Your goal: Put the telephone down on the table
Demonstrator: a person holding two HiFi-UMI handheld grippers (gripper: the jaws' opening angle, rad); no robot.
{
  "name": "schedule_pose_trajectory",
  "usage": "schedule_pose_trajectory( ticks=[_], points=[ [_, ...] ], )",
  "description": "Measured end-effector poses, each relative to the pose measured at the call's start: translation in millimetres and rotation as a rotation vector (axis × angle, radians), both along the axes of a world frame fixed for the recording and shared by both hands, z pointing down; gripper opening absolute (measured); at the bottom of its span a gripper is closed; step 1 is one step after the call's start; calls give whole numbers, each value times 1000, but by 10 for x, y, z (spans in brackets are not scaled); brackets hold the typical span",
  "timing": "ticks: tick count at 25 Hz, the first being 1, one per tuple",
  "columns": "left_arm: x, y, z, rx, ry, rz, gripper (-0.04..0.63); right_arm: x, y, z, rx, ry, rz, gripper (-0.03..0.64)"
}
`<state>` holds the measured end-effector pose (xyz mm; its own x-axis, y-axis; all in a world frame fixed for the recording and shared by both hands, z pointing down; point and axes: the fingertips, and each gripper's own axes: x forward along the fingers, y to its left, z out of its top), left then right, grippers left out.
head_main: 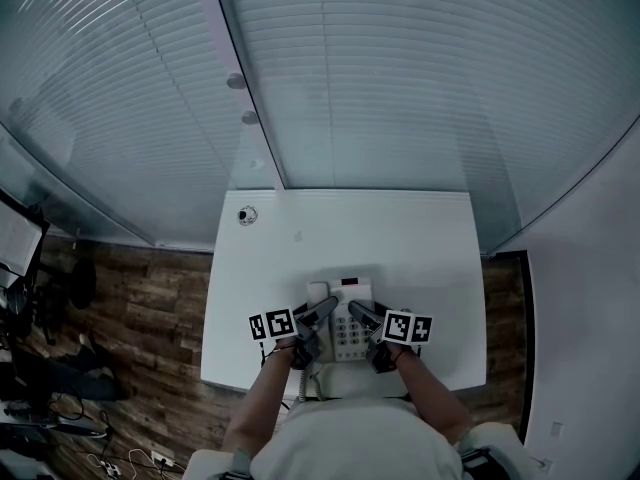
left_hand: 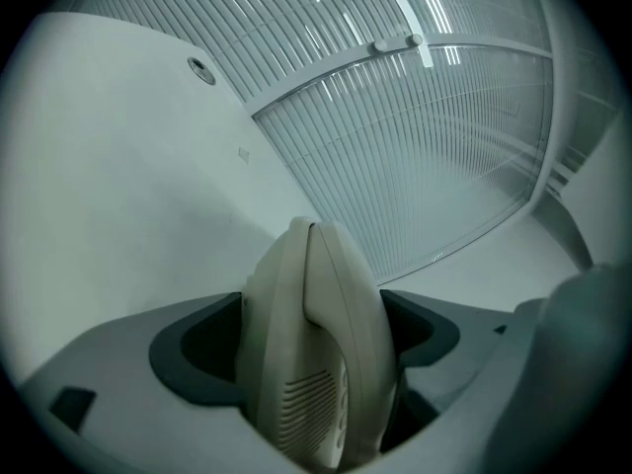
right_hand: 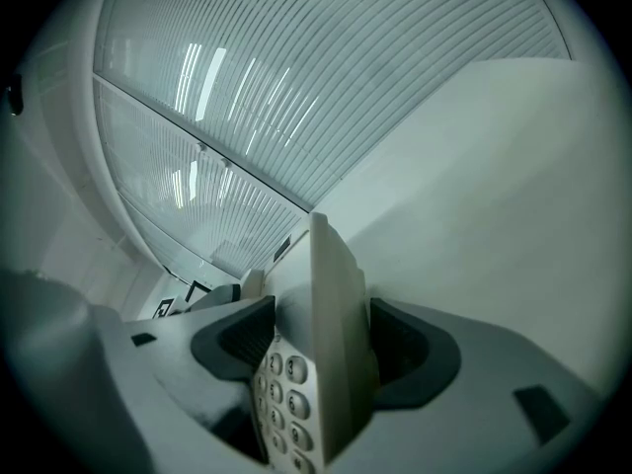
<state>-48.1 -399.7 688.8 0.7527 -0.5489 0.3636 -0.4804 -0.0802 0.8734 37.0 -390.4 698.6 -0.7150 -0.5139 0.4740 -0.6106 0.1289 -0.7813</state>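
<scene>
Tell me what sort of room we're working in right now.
Probably an office or small meeting room: a desk telephone with a keypad at a plain white table, slatted blinds covering the walls behind it, and wood-pattern flooring.

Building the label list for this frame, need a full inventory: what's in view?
telephone: one, off-white, near edge of the table, held between both grippers
table: one, white, centre
round fitting: one, dark, table's far left corner
blinds: pale slats, across the wall behind the table
floor: brown wood, left of the table
cables: a few, dark, on the floor at lower left
left gripper: grey, shut on the telephone's handset side
right gripper: grey, shut on its keypad side
arms: two, bare, reaching in from the bottom edge
</scene>
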Motion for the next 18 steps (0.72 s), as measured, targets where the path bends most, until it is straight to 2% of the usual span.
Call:
schedule_pose_trajectory(
  ticks=[12,14,18],
  points=[
    [28,21,27,-16,-80,8,419,10,15,23,-16,14,15,302],
    [0,5,24,-14,-111,-6,419,11,5,24,-14,24,20,303],
    [-39,-32,-59,42,-197,-2,419,33,6,37,-4,47,32,302]
  ],
)
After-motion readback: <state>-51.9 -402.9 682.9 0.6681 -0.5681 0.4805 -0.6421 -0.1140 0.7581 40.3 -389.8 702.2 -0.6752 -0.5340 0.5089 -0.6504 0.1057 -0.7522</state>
